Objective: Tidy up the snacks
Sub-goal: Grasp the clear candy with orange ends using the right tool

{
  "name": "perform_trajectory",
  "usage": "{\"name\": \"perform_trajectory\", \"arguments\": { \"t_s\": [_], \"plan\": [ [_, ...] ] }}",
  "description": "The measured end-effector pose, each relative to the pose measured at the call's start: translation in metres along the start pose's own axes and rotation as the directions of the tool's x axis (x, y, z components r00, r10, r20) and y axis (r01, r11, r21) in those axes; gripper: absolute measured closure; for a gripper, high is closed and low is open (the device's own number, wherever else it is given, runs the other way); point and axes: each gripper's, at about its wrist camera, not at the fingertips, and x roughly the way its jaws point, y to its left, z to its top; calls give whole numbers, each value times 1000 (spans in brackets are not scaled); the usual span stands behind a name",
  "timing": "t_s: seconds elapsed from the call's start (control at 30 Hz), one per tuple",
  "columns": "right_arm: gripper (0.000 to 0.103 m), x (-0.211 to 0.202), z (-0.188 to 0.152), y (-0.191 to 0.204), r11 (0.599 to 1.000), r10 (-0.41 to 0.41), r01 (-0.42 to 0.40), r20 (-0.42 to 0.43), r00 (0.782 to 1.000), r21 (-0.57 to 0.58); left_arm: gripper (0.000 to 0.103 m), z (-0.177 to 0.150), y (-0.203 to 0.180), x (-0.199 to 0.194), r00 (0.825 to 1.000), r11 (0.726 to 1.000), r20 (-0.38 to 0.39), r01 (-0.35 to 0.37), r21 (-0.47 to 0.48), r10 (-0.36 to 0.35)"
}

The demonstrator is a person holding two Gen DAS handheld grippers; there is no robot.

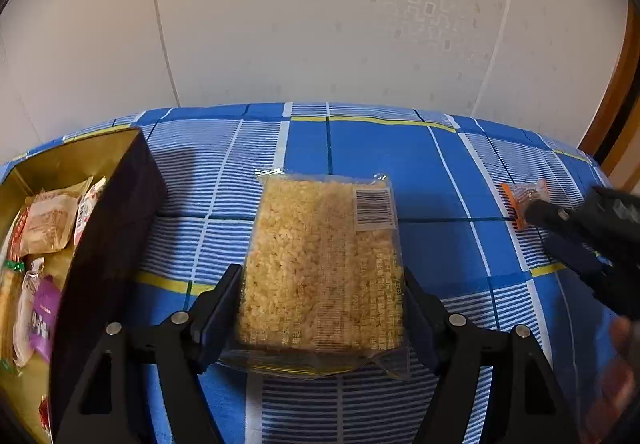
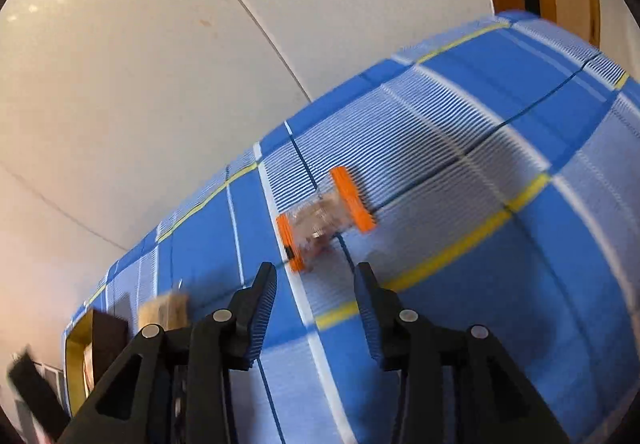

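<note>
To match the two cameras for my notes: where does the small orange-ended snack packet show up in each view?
Left wrist view: the small packet lies far right on the checked cloth, partly hidden by the right gripper.
Right wrist view: the packet lies near the centre, just ahead of the open right gripper, with nothing between its fingers.
Shared landmark: the gold-lined box, at left in the left view and at lower left in the right view.
</note>
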Motion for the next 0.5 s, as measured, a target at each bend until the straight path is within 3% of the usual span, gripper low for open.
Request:
{"name": "perform_trajectory", "arguments": {
  "t_s": [0.33,0.4,0.5],
  "plan": [
    [62,32,27,24,996,-73,76,52,996,-50,28,-1,1,-2,1000,1000,1,-2,-2,2],
    [69,35,28,29,988,-108,114,63,992,-102,28,-1,1,-2,1000,1000,2,-2,-2,2],
    [72,34,27,27,985,-106,114,67,992,-132,28,-1,1,-2,1000,1000,2,-2,-3,2]
  ]
}}
